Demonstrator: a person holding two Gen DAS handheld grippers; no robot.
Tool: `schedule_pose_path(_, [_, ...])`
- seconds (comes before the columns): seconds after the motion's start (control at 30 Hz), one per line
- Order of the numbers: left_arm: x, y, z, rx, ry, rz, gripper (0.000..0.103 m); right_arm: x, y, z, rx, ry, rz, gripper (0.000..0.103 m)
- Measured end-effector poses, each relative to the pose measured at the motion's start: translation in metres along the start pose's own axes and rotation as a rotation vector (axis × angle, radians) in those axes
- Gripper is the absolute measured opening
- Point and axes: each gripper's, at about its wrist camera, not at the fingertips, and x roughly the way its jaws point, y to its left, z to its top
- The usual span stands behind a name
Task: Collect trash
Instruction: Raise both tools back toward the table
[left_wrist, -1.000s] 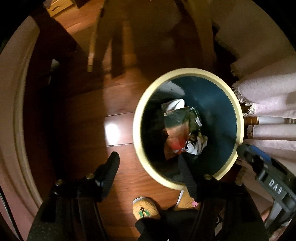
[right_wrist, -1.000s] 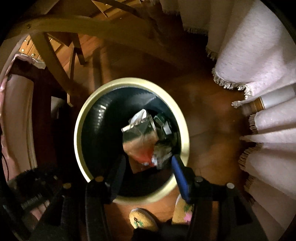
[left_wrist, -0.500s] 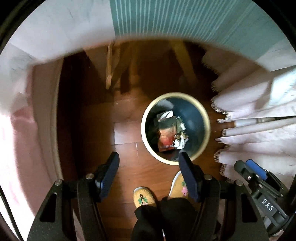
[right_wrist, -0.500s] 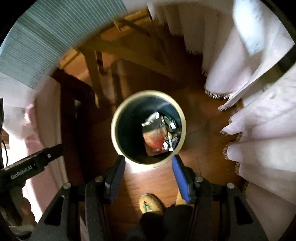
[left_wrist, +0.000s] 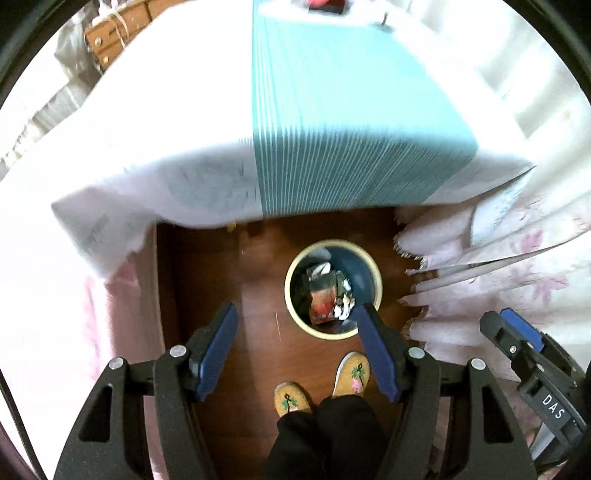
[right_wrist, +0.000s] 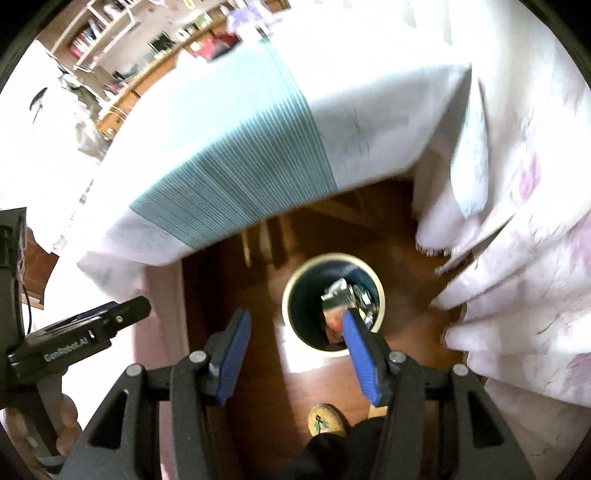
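Both grippers are empty, fingers spread wide: left gripper, right gripper. The trash sits down in the cream-rimmed bin on the floor, just beyond the tablecloth edge, probably parked there for easy drops.

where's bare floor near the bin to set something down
Bare wood floor lies left of the bin, bordered by the pink cloth. Crowded: slippers just below the bin, fringed curtain to its right, trash inside.

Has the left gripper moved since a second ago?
Yes. The left gripper has risen away from the trash bin, which looks far smaller now, with the tablecloth in view.
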Motion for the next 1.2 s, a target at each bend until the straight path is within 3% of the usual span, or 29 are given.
schedule_pose_path(0.2, [-0.075, -0.005, 0.014, 0.068, -0.11, -0.018, 0.066, -0.055, 0.029, 0.023, -0.056, -0.076, 0.008, 0.053])
schedule_pose_path(0.43, [-0.133, 0.003, 0.023, 0.077, -0.21, -0.046, 0.066, -0.1, 0.058, 0.038, -0.117, -0.165, 0.003, 0.053])
schedule_pose_path(0.93, [-0.194, 0.023, 0.038, 0.083, -0.352, -0.054, 0.068, -0.144, 0.09, 0.057, -0.156, -0.273, -0.015, 0.053])
schedule_pose_path(1.2, [-0.206, 0.031, 0.077, 0.066, -0.411, -0.064, 0.073, -0.147, 0.099, 0.092, -0.187, -0.307, -0.024, 0.053])
